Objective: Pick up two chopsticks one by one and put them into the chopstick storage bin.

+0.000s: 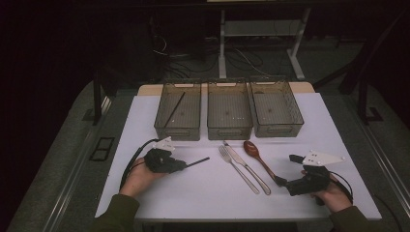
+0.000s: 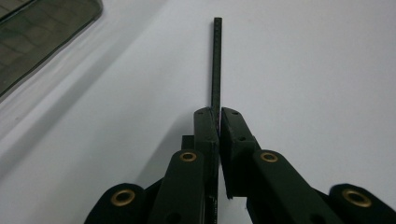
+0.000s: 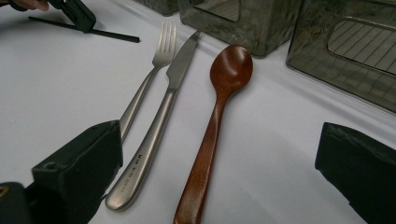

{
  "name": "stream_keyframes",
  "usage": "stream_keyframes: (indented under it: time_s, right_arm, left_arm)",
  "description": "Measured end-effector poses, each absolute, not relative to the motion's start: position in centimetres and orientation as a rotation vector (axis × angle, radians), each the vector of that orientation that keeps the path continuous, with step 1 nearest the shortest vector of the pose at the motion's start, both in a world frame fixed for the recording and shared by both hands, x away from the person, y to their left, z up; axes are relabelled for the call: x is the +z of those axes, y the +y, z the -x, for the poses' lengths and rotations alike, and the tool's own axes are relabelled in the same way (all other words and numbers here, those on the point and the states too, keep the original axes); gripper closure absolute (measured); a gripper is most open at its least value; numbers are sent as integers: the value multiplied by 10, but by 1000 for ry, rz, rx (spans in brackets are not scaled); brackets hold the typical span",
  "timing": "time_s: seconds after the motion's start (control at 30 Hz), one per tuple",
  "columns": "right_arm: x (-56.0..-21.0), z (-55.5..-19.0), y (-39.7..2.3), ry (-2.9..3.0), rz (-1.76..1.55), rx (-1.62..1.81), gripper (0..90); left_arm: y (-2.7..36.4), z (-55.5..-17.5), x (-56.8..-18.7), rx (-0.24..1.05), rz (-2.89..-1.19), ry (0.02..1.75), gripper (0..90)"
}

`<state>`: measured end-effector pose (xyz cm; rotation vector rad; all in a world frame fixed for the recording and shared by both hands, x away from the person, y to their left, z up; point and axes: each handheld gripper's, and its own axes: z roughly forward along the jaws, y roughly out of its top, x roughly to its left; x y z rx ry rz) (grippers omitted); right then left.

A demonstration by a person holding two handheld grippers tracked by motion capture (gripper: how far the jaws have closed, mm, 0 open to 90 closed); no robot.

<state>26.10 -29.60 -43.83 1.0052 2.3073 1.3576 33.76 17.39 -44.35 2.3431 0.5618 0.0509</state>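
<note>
The left tool [image 1: 180, 165] is clamped on one end of a thin black chopstick [image 2: 215, 60], which projects straight ahead of the jaws just above the worktop [image 1: 203, 193]; with so little length held, the stick could pivot or slip out when lifted. The right tool [image 1: 283, 182] stands wide open around the handle end of the wooden spoon [image 3: 219, 116]; closing off-centre could knock the knife [image 3: 159, 126] just beside it.

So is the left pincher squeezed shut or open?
Shut: the left gripper pinches a thin black chopstick between its jaws.
</note>
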Motion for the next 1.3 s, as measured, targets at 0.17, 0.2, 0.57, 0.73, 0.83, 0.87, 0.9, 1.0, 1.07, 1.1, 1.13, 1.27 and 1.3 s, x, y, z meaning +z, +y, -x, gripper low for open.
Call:
stream_keyframes:
  time_s: [0.17,0.2,0.57,0.73,0.83,0.87,0.9,1.0,1.07,1.1,1.13,1.27,1.3]
  right_arm:
    - [-438,-261,-296,2306,-1004,1359,3]
    - [-438,-261,-296,2306,-1004,1358,3]
    - [-438,-261,-296,2305,-1006,1359,3]
    - [-438,-261,-296,2307,-1006,1357,3]
    - [-438,-261,-296,2308,-1013,1356,3]
    - [-438,-261,-296,2307,-1014,1356,3]
    - [-438,-261,-296,2306,-1014,1356,3]
    - [-438,-261,-296,2305,-1011,1357,3]
    - [-438,-261,-296,2305,-1013,1356,3]
    - [-438,-261,-296,2304,-1014,1356,3]
    - [-438,-261,-296,2304,-1013,1356,3]
    - [-438,-261,-296,2304,-1016,1355,3]
    - [-438,-261,-296,2303,-1017,1355,3]
  left_arm:
    - [175,-336,-445,35,-2321,600,848]
    - [175,-336,-445,36,-2322,599,850]
    - [176,-336,-432,48,-2299,679,857]
    - [175,-335,-414,90,-2264,748,857]
    - [174,-336,-403,107,-2237,782,857]
    - [173,-336,-400,110,-2225,794,857]
    - [173,-337,-397,117,-2217,800,857]
    - [171,-340,-387,136,-2200,809,857]
    - [170,-343,-381,142,-2190,808,858]
    - [169,-345,-378,147,-2188,808,857]
    - [168,-346,-375,149,-2186,808,858]
    - [165,-353,-361,170,-2170,799,858]
    - [165,-355,-357,180,-2167,796,857]
